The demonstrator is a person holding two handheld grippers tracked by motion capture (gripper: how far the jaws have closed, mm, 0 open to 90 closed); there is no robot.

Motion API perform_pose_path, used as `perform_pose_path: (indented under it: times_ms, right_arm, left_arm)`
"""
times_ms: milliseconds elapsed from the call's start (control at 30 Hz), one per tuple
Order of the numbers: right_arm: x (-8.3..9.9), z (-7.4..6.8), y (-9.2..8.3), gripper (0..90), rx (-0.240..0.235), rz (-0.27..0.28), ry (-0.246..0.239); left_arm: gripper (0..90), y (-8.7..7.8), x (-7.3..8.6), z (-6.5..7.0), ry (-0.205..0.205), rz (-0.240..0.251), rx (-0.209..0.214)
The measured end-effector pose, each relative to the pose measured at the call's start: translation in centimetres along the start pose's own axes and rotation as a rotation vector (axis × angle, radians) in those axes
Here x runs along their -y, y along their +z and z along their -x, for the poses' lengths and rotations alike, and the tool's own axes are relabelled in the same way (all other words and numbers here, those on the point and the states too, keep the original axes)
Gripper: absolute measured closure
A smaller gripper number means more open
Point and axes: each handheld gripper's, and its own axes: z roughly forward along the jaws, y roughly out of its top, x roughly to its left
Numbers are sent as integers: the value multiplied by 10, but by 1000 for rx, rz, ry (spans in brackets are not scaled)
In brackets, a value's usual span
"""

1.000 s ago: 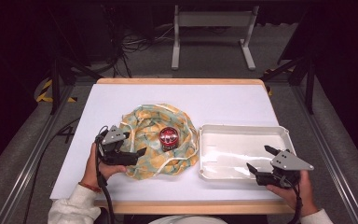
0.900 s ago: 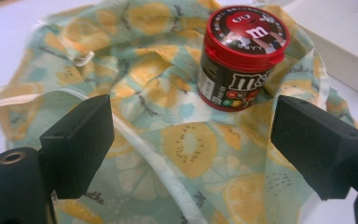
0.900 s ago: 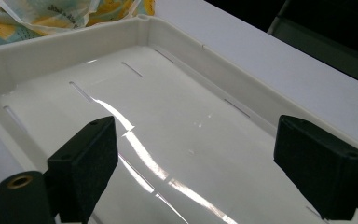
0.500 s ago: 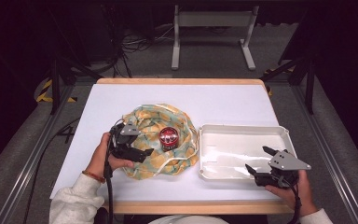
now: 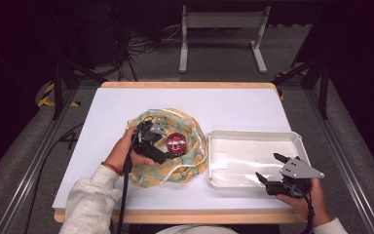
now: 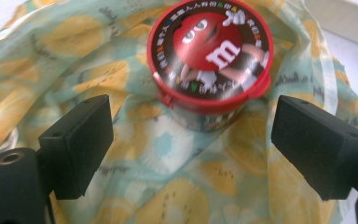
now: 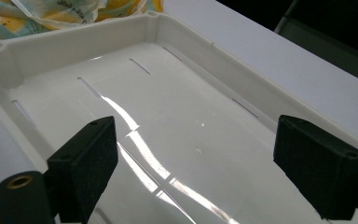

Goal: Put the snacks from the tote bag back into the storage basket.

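A small round tub point(image 6: 209, 60) stands on a crumpled cloth bag point(image 6: 158, 177) near the middle of the white surface point(image 5: 233, 107). The tub has a bright red rim and a glossy lid printed with a red cartoon candy figure and a white letter m on a dark brown ground, ringed with small coloured characters; a little red tab juts from the rim on the near side, and the dark printed wall shows below the rim. In the high view the tub point(image 5: 176, 142) shows as a red disc on the bag point(image 5: 185, 165), which is pale green with yellow-orange citrus slices and has a white cord looped along its edge. The left hand-held gripper point(image 6: 191, 140) hovers just short of the tub, its two black jaws set wide apart, wider than the tub, with bare cloth between them and nothing gripped; the jaws have just been opening. In the high view this left hand-held gripper point(image 5: 168, 150) lies over the bag, just beside the tub. To the right of the bag sits a shallow white tray point(image 5: 292, 139). The right hand-held gripper point(image 7: 193, 163) hangs over the tray point(image 7: 74, 51), jaws wide apart and holding nothing.
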Motion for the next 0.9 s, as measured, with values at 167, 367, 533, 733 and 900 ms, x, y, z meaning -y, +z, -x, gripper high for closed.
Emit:
perform_pose_path:
  times_ms: [167,367,533,733,900]
  right_arm:
    - [0,0,0,146,-6,1,-6]
    - [0,-1,1,146,-11,-3,-7]
    - [0,-1,2,145,-18,-3,-7]
    - [1,-3,4,146,-29,-10,-17]
    - [1,-2,3,146,-29,-10,-14]
  left_arm:
    - [138,12,-12,0,53,-43,8]
    - [141,23,-24,-4,91,-73,27]
    - [136,29,-30,-6,122,-90,51]
    - [157,41,-33,-7,136,-127,83]
    - [241,40,-32,-7,132,-116,109]
